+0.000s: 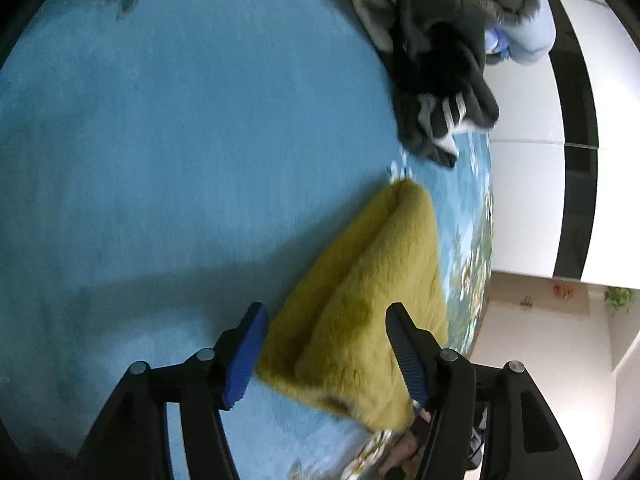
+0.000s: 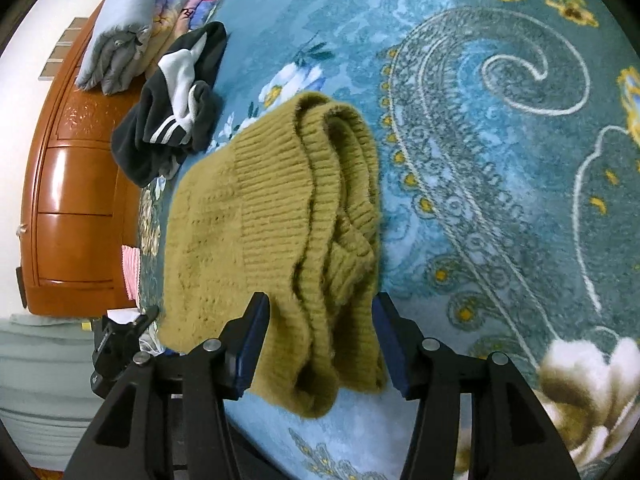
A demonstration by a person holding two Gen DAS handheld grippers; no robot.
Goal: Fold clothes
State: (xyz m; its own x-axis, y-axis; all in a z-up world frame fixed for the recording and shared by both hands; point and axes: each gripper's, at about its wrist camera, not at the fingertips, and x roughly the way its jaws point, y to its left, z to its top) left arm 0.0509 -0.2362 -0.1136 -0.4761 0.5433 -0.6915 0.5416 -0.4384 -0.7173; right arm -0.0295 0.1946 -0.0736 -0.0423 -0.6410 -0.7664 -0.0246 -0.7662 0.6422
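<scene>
A mustard-yellow knit sweater (image 2: 256,220) lies folded into a thick bundle on the blue patterned blanket (image 2: 500,160). In the left wrist view the sweater (image 1: 360,300) sits near the blanket's edge. My left gripper (image 1: 326,354) is open, its blue-padded fingers on either side of the sweater's near end. My right gripper (image 2: 320,354) is open too, straddling the ribbed hem folds at the bundle's near end. Neither pair of pads presses the fabric.
A crumpled black garment with white stripes (image 2: 172,112) lies beyond the sweater. Folded quilts (image 2: 132,28) are stacked further back. An orange wooden headboard (image 2: 76,208) borders the bed. A hand (image 1: 404,452) shows below the left gripper. The blanket (image 1: 180,140) stretches wide to the left.
</scene>
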